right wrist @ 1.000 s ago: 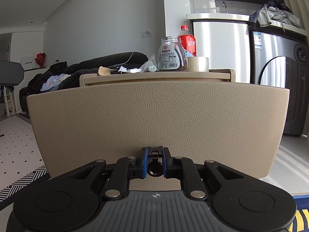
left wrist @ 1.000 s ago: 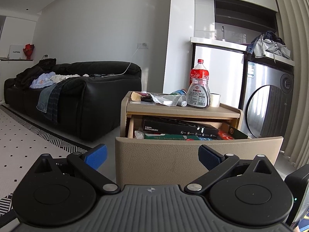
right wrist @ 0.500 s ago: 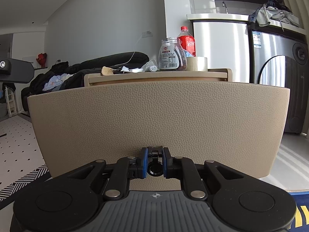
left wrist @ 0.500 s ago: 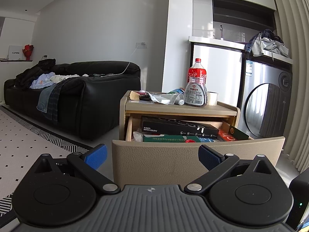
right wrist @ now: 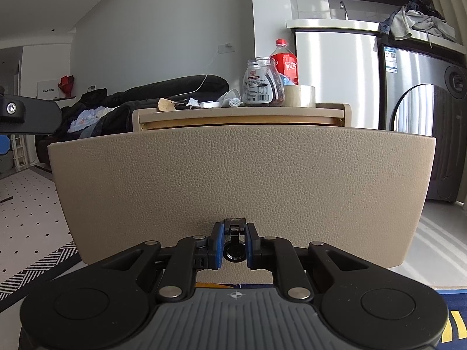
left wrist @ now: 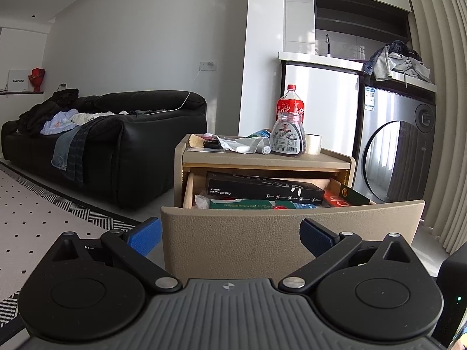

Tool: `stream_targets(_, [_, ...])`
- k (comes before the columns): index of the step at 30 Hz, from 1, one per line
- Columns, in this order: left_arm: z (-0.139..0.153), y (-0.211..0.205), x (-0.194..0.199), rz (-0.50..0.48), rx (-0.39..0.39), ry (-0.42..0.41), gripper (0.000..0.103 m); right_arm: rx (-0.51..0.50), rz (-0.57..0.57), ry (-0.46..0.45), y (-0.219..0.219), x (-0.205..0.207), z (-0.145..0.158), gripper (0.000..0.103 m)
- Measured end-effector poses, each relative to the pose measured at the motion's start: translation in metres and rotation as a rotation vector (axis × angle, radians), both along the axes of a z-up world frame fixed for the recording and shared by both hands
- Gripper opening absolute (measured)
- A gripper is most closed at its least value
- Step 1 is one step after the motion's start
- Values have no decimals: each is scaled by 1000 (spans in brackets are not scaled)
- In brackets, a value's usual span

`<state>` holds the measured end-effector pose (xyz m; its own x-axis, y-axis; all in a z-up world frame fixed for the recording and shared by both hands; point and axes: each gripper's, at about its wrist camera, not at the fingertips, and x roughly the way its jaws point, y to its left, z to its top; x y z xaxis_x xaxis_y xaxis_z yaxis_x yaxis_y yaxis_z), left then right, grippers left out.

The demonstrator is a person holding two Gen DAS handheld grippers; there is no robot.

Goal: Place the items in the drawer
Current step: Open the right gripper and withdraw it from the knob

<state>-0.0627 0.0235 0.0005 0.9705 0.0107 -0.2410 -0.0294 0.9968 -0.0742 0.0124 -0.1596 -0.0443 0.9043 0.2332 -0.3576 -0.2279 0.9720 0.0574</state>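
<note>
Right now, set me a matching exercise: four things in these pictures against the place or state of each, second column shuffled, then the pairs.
Things
1. left gripper
2. right gripper
3. roll of tape
4. black watch box

Place or state
A. lies inside the open drawer
B. shut on the drawer handle
C. open, holding nothing
D. stands on top of the cabinet, beside the jar

Pairs: 1-C, 2-B, 3-D, 4-A
</note>
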Motion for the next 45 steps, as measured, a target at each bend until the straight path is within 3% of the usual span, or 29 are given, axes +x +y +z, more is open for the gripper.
stream_targets(13, [10,-3,2,9,-27,7,103,20,8,-34,-16,-19,26,19])
stream_targets(17, [12,-6,6,15,-10,22,103,38,13,-53,-23,-21,38,31])
stream_targets(30, [22,-13,20,-8,-13,1,103,35,2,-124,-37,-29,63,43])
stream_targets(41, [34,-13,37,-22,11,-28,103,65,-17,-163,-52,-26,74,62])
stream_targets(45, [39,-10,45,-17,7,-37,103,93,24,-150,-56,-20,76,68])
